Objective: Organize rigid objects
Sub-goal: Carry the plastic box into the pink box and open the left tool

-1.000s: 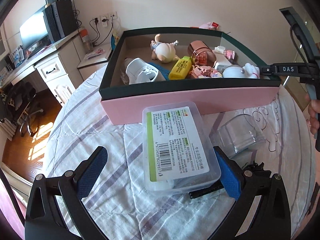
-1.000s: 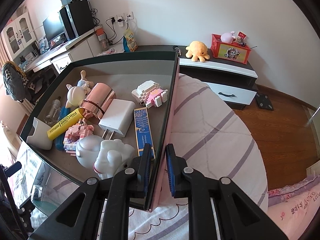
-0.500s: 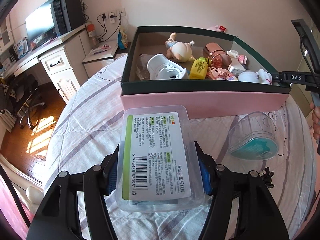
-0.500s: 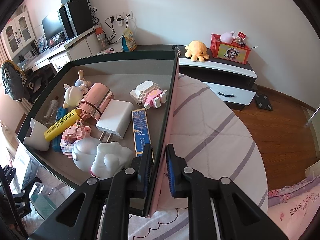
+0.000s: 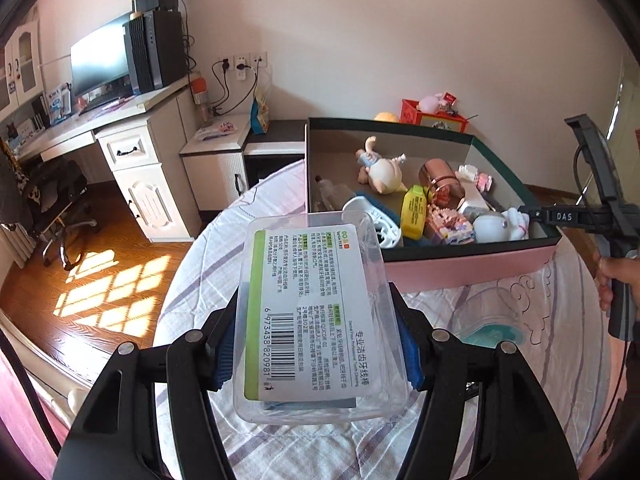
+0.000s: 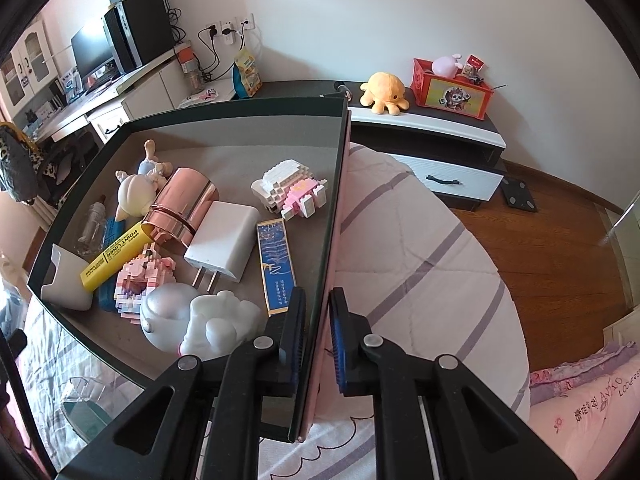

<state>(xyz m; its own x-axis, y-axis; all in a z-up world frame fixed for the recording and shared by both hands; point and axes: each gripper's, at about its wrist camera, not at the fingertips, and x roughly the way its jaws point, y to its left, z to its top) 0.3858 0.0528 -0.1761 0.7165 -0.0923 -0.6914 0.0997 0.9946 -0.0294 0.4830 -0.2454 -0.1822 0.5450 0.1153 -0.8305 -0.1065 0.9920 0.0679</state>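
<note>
over striped quilt, clear box in left gripper

The clear plastic case hides the storage box's near left corner and part of the white holder behind it; its fine label print is too small to read. In the right wrist view, the teal-based clear container is cut off near the lower left edge; the box wall hides the bedspread directly behind it.

"POINT LINER" on yellow highlighter; barcode 6973438820981 on clear box; "DAS" on right gripper
</note>
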